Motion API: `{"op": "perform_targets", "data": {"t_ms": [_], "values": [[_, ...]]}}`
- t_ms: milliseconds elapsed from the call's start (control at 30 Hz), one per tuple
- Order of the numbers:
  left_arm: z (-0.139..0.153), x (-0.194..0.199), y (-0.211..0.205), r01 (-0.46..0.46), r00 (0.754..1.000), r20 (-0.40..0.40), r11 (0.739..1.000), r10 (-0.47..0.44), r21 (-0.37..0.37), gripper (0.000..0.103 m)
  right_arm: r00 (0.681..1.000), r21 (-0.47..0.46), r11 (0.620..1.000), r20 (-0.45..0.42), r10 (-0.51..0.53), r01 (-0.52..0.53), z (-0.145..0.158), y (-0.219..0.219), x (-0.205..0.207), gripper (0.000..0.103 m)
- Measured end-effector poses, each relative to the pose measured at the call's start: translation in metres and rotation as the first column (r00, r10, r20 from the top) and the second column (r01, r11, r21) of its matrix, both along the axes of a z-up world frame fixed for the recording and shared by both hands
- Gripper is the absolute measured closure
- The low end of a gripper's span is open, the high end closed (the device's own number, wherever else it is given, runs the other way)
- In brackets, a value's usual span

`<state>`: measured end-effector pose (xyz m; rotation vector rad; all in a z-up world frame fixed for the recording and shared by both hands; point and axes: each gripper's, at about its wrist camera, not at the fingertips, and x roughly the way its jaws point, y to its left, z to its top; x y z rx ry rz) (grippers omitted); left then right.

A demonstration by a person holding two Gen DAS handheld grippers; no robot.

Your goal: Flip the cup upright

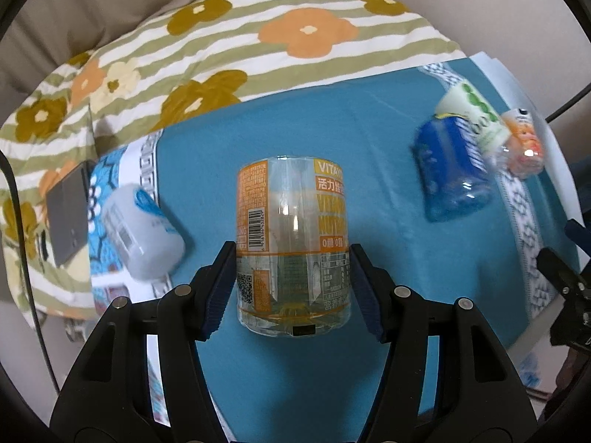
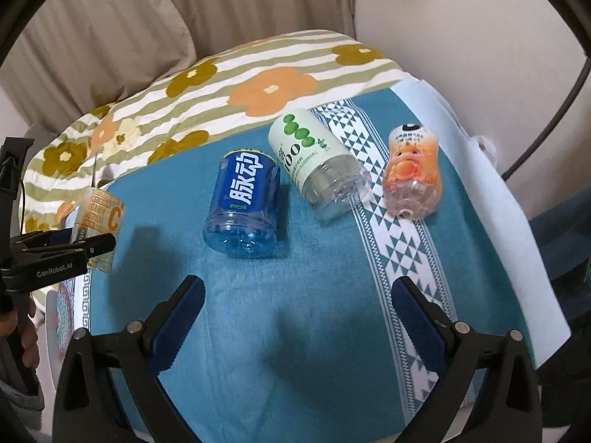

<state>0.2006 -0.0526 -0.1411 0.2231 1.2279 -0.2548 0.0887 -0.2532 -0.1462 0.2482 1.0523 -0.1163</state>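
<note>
Around the orange-labelled cup [image 1: 291, 243], other cut bottles are lying on their sides on the teal cloth [image 1: 332, 129]: a white one [image 1: 142, 232] to its left, and a blue one [image 2: 243, 206], a green-dotted one [image 2: 314, 162] and a peach one [image 2: 412, 177] well apart to its right. The left gripper [image 1: 291, 288] is clamping the cup from both sides, holding it off the cloth. The right gripper [image 2: 295, 317] is hovering wide open, gripping nothing. Which end of the cup is open is hard to tell.
</note>
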Motion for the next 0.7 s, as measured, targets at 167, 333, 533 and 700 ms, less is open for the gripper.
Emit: {"op": "perform_targets", "data": {"t_ms": [167, 333, 533, 700], "values": [[0.001, -0.031, -0.018, -0.047, 0.999, -0.013, 0.999, 0.047, -0.022, 0.039, 0.998, -0.016, 0.998, 0.012, 0.062, -0.062, 0.005, -0.01, -0.018, 0.002], [-0.015, -0.057, -0.039, -0.092, 0.995, -0.049, 0.995, 0.091, -0.036, 0.038, 0.996, -0.018, 0.996, 0.007, 0.092, -0.092, 0.002, -0.027, -0.035, 0.002], [-0.039, -0.078, -0.062, -0.148, 0.986, -0.085, 0.988, 0.144, -0.043, 0.038, 0.992, -0.01, 0.992, -0.021, 0.126, -0.127, -0.012, -0.042, -0.054, 0.002], [-0.051, -0.081, -0.072, -0.175, 0.982, -0.087, 0.984, 0.17, -0.042, 0.038, 0.989, -0.004, 0.989, -0.033, 0.146, -0.146, -0.02, -0.05, -0.062, 0.002]]}}
